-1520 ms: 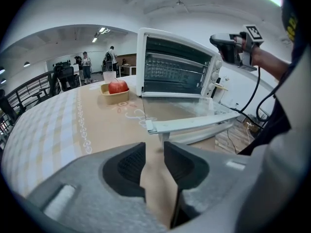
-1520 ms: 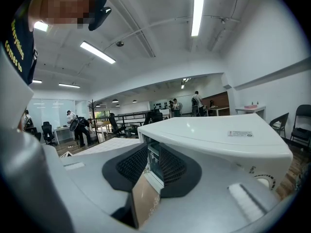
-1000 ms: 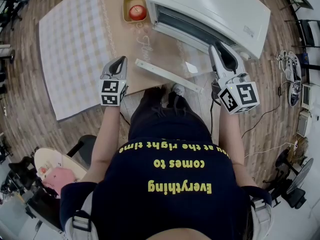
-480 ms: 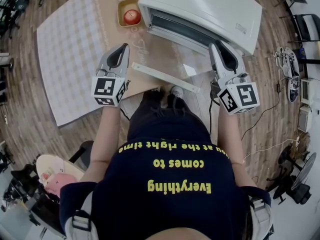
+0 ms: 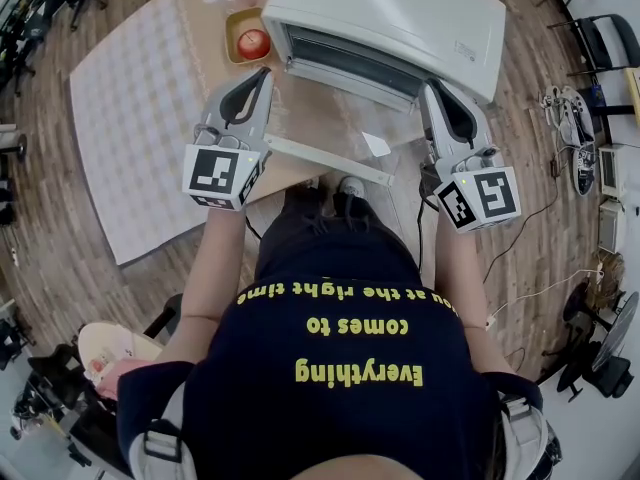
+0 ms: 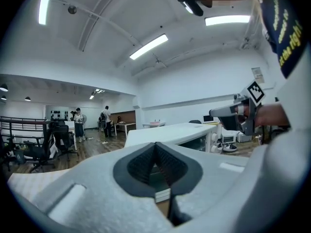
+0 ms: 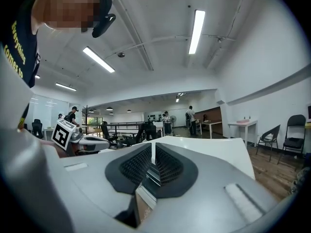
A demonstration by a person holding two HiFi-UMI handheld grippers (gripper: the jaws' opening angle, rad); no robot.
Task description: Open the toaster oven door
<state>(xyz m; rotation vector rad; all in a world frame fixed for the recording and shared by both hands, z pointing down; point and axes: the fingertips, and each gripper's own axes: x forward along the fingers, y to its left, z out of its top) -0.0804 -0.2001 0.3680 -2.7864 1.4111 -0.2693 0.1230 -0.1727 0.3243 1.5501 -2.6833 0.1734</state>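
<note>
Door (image 5: 335, 118) looks fully down already. L gripper (image 5: 264, 72) jaws clenched, empty; R gripper (image 5: 428, 89) jaws closing on nothing. Back both off w/o nudging handle (image 5: 330, 158).

Toaster oven (image 5: 400, 18): white, on table (image 5: 205, 58), door (image 5: 330, 158) dropped open.
Left tongs (image 5: 263, 73): jaws together, tip by oven's left corner.
Right tongs (image 5: 432, 90): jaws closing, empty, near oven's right end.
Bowl (image 5: 232, 28): yellow, holds red apple (image 5: 252, 43).

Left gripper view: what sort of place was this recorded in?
Probably an open-plan office or lab: office chairs, ceiling strip lights, and people standing far back on a wood floor.
</note>
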